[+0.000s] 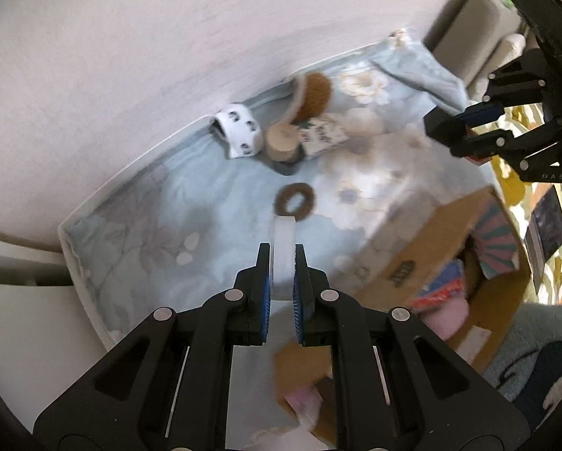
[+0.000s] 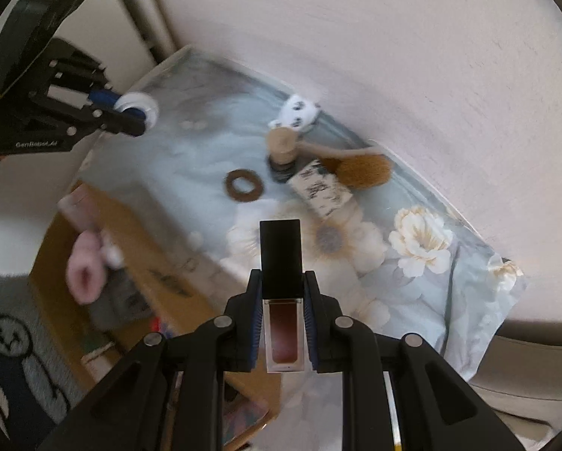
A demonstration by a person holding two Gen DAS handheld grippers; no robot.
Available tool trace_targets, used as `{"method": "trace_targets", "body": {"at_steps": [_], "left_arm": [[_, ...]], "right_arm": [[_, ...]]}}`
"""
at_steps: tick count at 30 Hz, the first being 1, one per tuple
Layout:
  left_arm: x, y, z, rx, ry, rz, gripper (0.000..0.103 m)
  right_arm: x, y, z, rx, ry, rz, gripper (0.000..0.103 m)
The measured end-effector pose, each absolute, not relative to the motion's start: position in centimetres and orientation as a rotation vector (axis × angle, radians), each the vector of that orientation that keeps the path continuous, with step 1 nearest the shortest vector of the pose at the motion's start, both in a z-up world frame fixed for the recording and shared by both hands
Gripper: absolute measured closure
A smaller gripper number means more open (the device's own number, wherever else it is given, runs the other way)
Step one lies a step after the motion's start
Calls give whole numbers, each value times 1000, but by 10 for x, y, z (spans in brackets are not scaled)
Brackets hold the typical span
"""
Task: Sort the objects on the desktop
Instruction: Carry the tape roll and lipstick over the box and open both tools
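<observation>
Left gripper [image 1: 282, 263] is clamping a white tape roll [image 1: 284, 240] above the floral cloth [image 1: 160, 203]. Right gripper [image 2: 282, 293] is pinching a lip gloss tube [image 2: 282, 293], black cap pointing away. Brown ring [image 2: 243, 185], brush [image 2: 363, 169] and wooden-capped bottle [image 2: 311, 176] are crowding the cloth's far edge by the wall. Cardboard box [image 2: 130, 248] is sitting open just beside the cloth's near edge.

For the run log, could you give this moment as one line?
left gripper: shut on tape roll | right gripper: shut on lip gloss | box: beneath
</observation>
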State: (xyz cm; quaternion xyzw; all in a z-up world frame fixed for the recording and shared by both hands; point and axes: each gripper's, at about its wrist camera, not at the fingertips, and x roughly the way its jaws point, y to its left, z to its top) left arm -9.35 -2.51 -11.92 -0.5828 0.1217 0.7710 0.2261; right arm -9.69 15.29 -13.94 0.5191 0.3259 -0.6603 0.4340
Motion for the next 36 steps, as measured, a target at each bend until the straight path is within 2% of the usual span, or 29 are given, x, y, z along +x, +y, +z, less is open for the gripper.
{"method": "trace_targets", "body": {"at_steps": [8,15,24,36], "left_arm": [[-42,-5,-94,-1571,313,2121,94],[3,5,-107,-1610,264,2084,94],[36,12,-139,-1692,259,2048,94],[40,20,-153,-1697,292,2053,94]], "right_arm": [[-27,151,-124,1219,835,-1517,85],[13,157,-140,1222,796,-1445,85],[28,170,-178,1292,799,-1408,85],[29,175,-191,1312,844,-1416,85]]}}
